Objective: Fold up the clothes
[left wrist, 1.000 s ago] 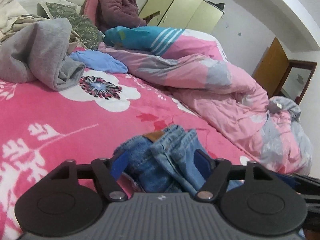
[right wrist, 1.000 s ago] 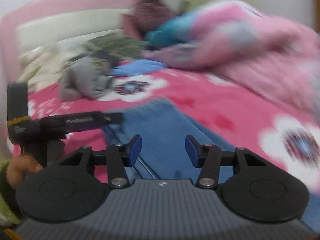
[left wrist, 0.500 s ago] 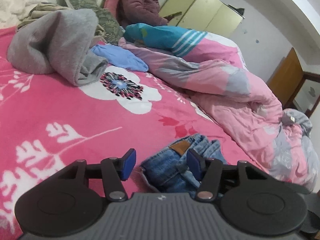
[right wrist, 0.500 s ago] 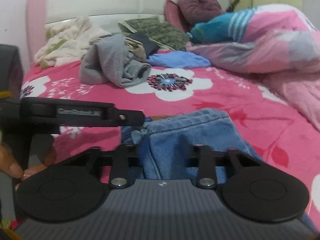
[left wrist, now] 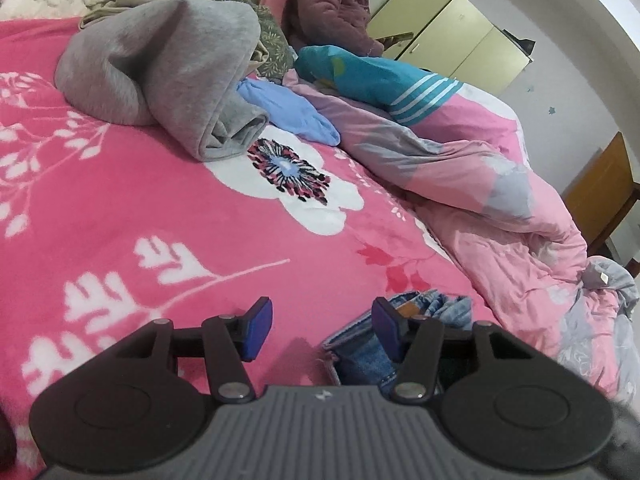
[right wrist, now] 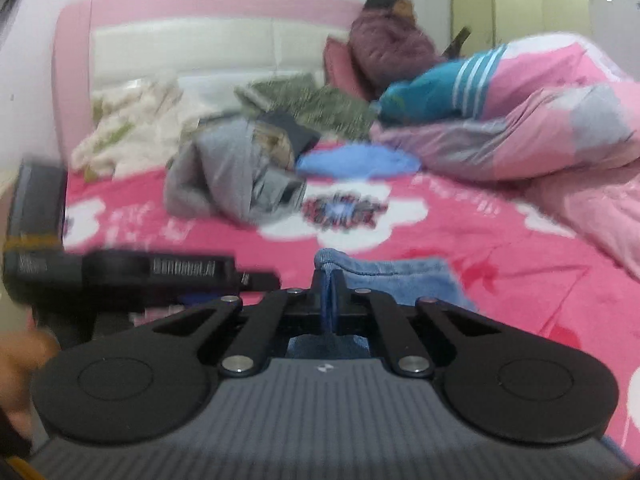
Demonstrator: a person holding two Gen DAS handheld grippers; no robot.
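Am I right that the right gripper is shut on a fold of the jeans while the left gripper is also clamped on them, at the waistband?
Not quite. The right gripper is shut on a fold of the jeans, as the right wrist view shows. But the left wrist view shows the left gripper open, with only pink blanket between its pads; the jeans' waistband lies beside its right finger, not clamped.

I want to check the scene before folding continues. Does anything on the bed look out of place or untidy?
Yes. The jeans lie bunched, not flat, and the right gripper is shut on a fold of them. Behind, a grey garment and a blue garment sit crumpled on the pink blanket.
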